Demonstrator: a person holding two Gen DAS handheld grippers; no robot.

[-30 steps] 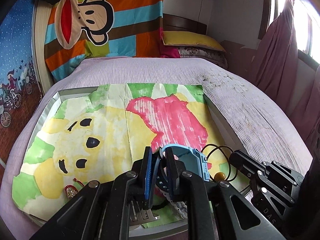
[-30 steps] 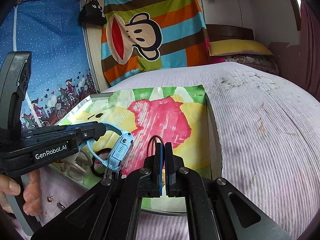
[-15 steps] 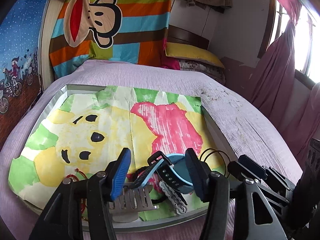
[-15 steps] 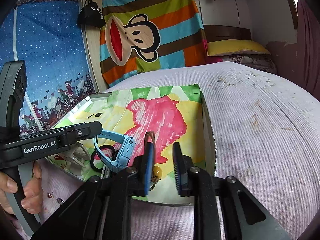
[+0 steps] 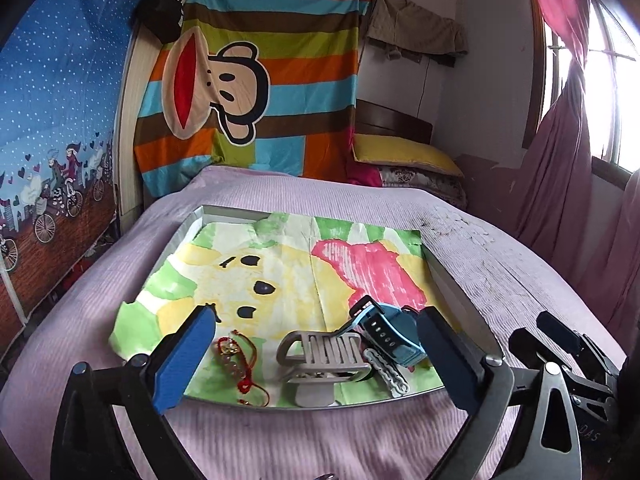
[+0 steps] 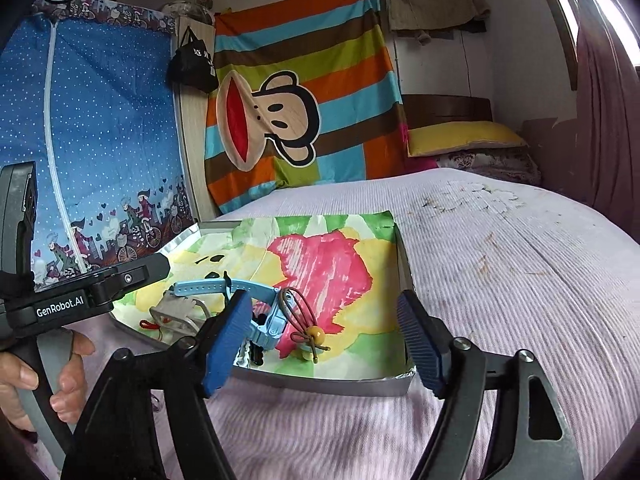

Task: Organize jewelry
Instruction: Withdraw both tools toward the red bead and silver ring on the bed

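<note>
Both grippers let go since 1s ago; watch [image 5: 394, 334] lies beside clip [image 5: 320, 354].

You're seeing "GenRobot.AI" printed white on the left gripper [image 6: 132, 280] body; the black bag [image 6: 194, 66] is showing unreadable white characters.

Blue watch [image 5: 394, 334] (on side) — in tray [image 5: 460, 296]

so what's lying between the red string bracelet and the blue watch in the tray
A grey plastic hair claw clip lies between the red string bracelet and the blue watch, on the painted paper; the left wrist view shows it.
</note>
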